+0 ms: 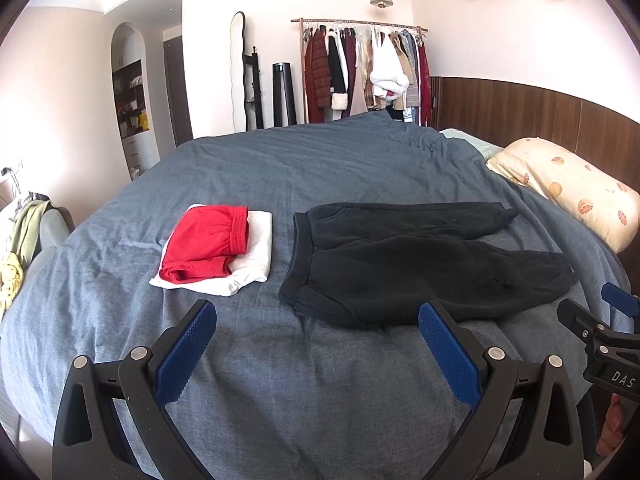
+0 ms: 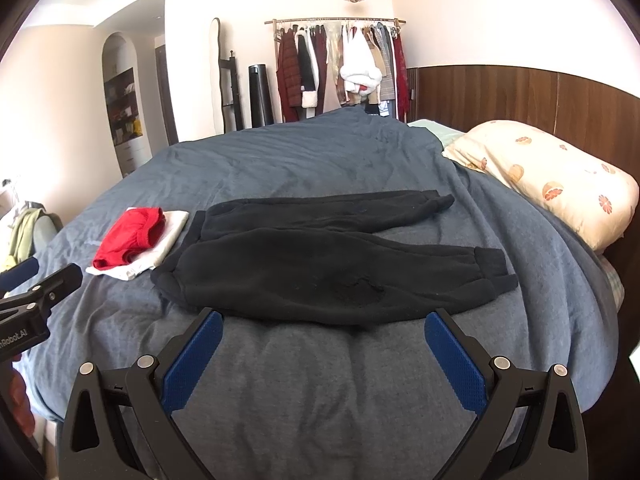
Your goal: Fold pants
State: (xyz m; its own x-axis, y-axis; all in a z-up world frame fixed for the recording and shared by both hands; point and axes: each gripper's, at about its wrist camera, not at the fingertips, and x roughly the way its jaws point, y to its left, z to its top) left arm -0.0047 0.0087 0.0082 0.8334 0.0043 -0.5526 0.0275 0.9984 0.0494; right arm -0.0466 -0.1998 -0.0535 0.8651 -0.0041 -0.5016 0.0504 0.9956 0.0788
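Black pants point(image 1: 404, 264) point(image 2: 320, 268) lie flat on the grey-blue bed cover point(image 1: 280, 380) point(image 2: 328, 392), waistband to the left, both legs pointing right toward the pillow. My left gripper point(image 1: 318, 320) hovers open over the cover, just short of the pants' near edge, nothing between its blue pads. My right gripper point(image 2: 322, 326) is also open and empty, close to the near edge of the front leg. Each gripper shows at the edge of the other's view: the right gripper's body point(image 1: 600, 332), the left gripper's body point(image 2: 36, 300).
A folded stack, red shorts point(image 1: 208, 244) point(image 2: 132, 238) on a white garment point(image 1: 248, 268) point(image 2: 160, 248), lies left of the pants. A floral pillow point(image 1: 568, 188) point(image 2: 552, 176) rests at the wooden headboard on the right. A clothes rack point(image 1: 360, 72) and mirror stand beyond the bed.
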